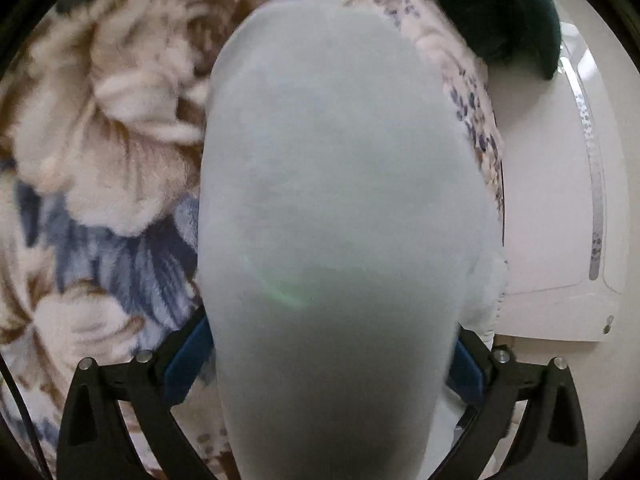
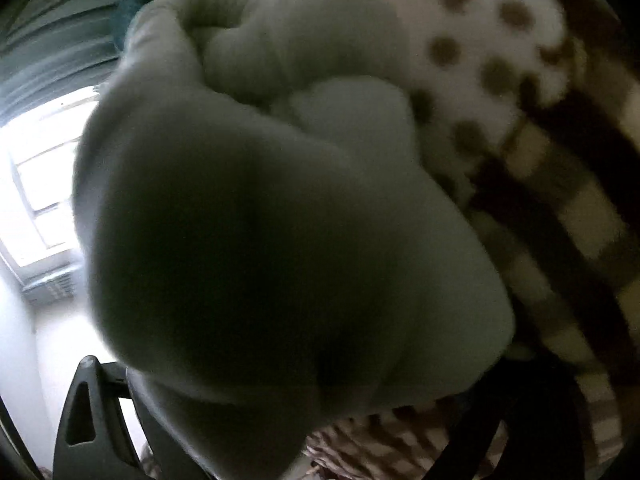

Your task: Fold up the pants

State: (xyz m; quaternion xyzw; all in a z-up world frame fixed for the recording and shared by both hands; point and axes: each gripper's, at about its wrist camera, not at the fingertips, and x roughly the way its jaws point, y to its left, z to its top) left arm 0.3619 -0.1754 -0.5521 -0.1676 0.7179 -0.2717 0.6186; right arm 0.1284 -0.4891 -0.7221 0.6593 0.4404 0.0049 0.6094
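Floral blanket (image 1: pixel 100 140) behind — pale pants (image 1: pixel 340 200) fill both jaws, tips hidden, grip untellable

Bed covered by a fuzzy floral blanket (image 1: pixel 120 140): cream and tan blooms, blue-grey leaves, dark speckled band along its right edge. Pale grey pants (image 1: pixel 340 200) hang in front of it; contact with the blanket cannot be told. A dark green cloth (image 1: pixel 516 12) sits at the blanket's far right edge. From the right side: a cream spotted cloth (image 2: pixel 480 28) with tan dots, next to a brown-and-cream checked cloth (image 2: pixel 568 216). Pants (image 2: pixel 280 220) bunched against both, blurred. Which layer lies under which cannot be told.
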